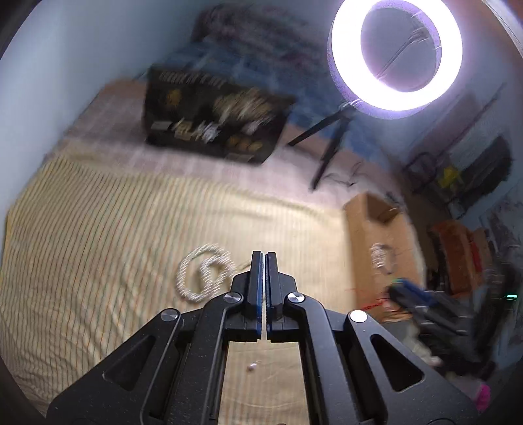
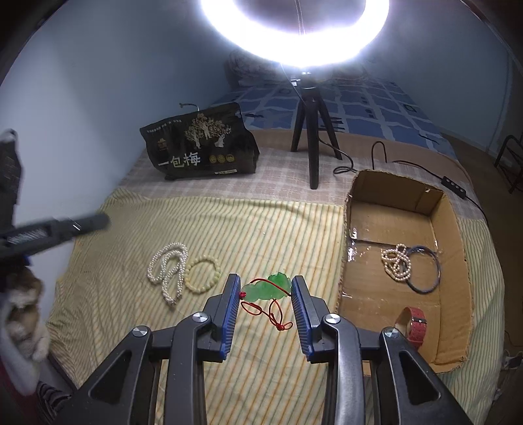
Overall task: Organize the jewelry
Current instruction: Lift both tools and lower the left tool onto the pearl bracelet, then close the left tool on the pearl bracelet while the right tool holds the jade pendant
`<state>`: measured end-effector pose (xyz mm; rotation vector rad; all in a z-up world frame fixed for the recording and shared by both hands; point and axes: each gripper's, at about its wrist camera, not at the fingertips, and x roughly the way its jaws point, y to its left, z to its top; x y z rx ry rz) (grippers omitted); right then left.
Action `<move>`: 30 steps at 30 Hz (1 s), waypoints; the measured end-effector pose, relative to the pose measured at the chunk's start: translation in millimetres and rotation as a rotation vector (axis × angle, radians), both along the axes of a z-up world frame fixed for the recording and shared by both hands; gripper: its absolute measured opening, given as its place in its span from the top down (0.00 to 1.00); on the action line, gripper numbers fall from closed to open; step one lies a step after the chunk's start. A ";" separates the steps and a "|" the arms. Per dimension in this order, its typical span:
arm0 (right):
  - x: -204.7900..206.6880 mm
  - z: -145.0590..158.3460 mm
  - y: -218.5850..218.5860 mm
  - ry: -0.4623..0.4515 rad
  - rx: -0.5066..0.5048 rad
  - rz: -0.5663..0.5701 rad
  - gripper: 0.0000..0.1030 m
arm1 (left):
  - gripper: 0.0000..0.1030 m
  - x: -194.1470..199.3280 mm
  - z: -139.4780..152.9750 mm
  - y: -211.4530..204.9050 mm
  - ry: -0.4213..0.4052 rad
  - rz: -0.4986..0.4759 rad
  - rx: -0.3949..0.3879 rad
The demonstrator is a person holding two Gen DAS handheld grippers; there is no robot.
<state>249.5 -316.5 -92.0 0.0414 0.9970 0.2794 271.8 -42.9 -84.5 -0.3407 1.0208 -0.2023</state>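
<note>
My right gripper is open, its jaws on either side of a green jade pendant with a red cord lying on the striped cloth. To its left lie a white pearl necklace and a pale yellow bead bracelet. A cardboard box at the right holds a pearl strand, a dark bangle and a red-strap watch. My left gripper is shut and empty, above the cloth near the pearl necklace. It shows blurred at the left in the right wrist view.
A black snack bag stands at the back left. A ring light on a black tripod stands at the back centre, its cable running behind the box. A wall lies to the left.
</note>
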 end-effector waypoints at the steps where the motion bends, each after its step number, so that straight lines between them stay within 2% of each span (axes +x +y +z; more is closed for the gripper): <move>1: -0.6 0.4 -1.5 0.000 0.000 0.000 0.69 | 1.00 2.1 -9.5 3.6 0.018 0.019 0.023; 4: -2.7 1.6 -5.9 -0.001 0.003 -0.005 0.69 | 0.98 9.5 -38.2 10.6 0.089 0.030 0.044; 7: -2.7 1.7 -10.5 0.003 0.017 -0.015 0.69 | 0.83 14.7 -58.4 10.1 0.133 0.008 0.046; 8: -2.6 1.5 -11.1 0.004 0.017 -0.016 0.69 | 0.82 16.0 -62.6 8.1 0.138 0.002 0.055; 11: -2.6 1.0 -11.5 0.004 0.015 -0.013 0.69 | 0.81 19.9 -73.4 -1.9 0.147 -0.022 0.093; 17: -4.7 -1.7 -13.4 0.011 0.010 -0.007 0.69 | 0.81 32.1 -96.4 -10.1 0.178 0.002 0.150; 30: -3.6 -11.3 -28.1 0.039 0.020 -0.028 0.69 | 0.81 46.5 -125.2 -13.6 0.215 0.027 0.225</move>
